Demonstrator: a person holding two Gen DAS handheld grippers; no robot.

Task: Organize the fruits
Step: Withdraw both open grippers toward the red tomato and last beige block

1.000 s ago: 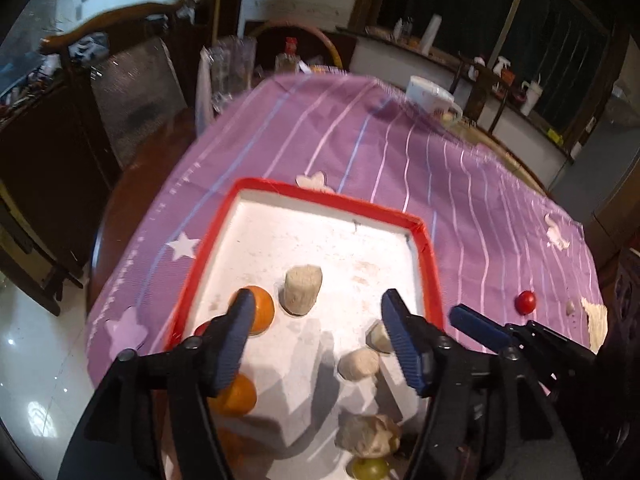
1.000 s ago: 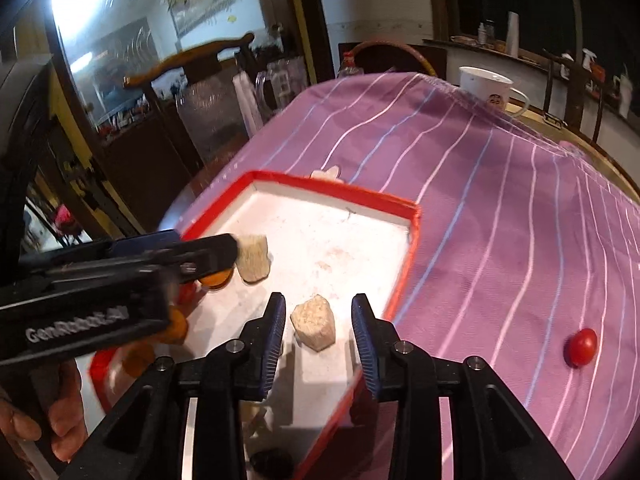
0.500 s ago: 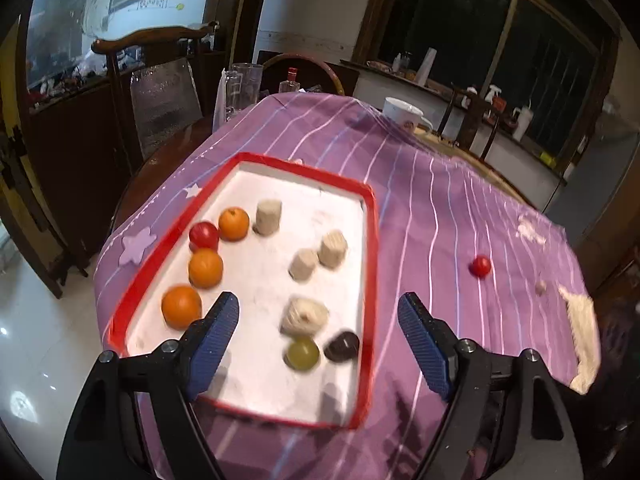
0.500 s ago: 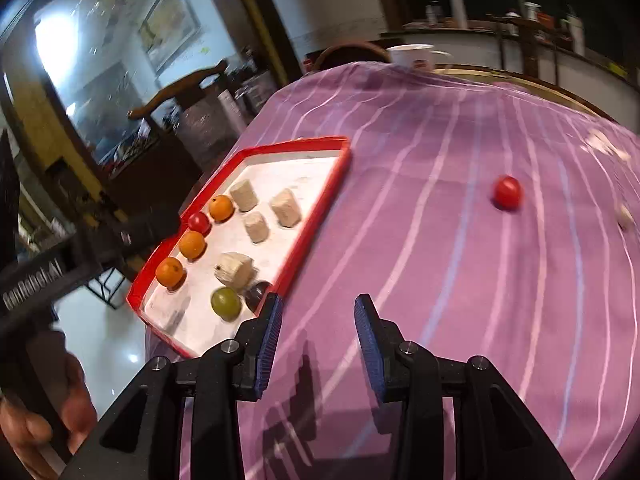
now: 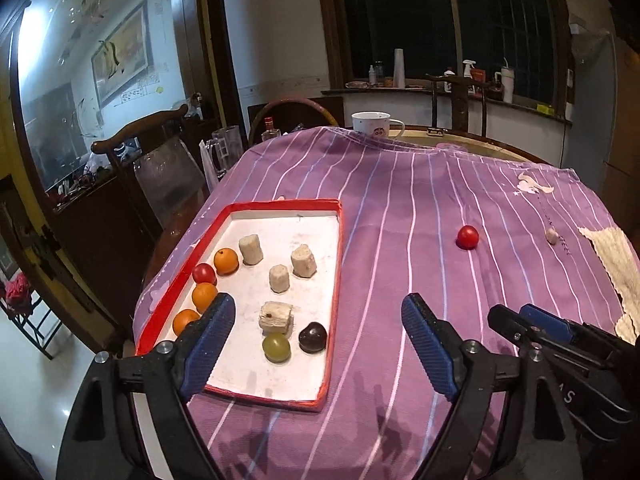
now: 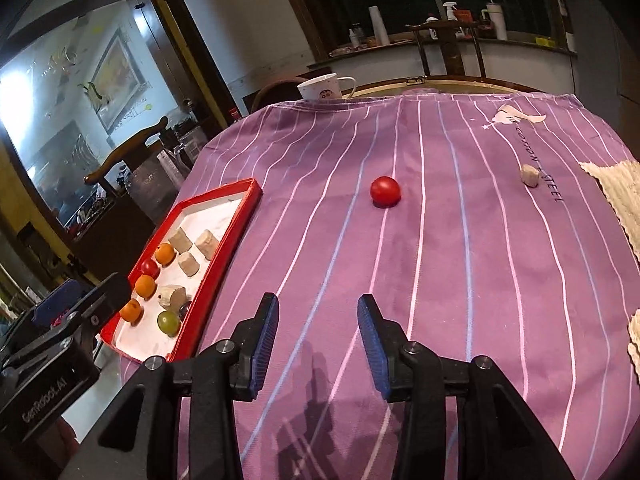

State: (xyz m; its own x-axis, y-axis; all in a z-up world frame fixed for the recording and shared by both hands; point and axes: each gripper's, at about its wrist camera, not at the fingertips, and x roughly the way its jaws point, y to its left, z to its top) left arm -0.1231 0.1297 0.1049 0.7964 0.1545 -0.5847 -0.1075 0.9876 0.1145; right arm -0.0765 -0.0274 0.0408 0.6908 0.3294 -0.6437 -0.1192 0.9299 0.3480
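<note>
A red-rimmed white tray (image 5: 339, 264) (image 6: 236, 220) lies on the purple striped cloth. It holds three oranges (image 5: 226, 261), a small red fruit (image 5: 204, 273), several beige chunks (image 5: 304, 261), a green grape (image 5: 276, 347) and a dark fruit (image 5: 313, 336). A red tomato (image 5: 467, 237) (image 6: 385, 191) and a small beige piece (image 5: 551, 235) (image 6: 529, 175) lie loose on the cloth to the right. My left gripper (image 5: 318, 338) is open and empty above the tray's near end. My right gripper (image 6: 317, 330) is open and empty over bare cloth, short of the tomato.
A white mug (image 5: 374, 123) stands at the table's far edge. A knitted cream cloth (image 5: 616, 264) lies at the right edge. Wooden chairs (image 5: 140, 148) and glass jugs (image 5: 224, 146) stand left of the table. The table drops off close at the left and front.
Both grippers have pulled back and up from the tray. The right gripper released a beige chunk into the tray and swung right, toward the red tomato. The left gripper opened wider.
</note>
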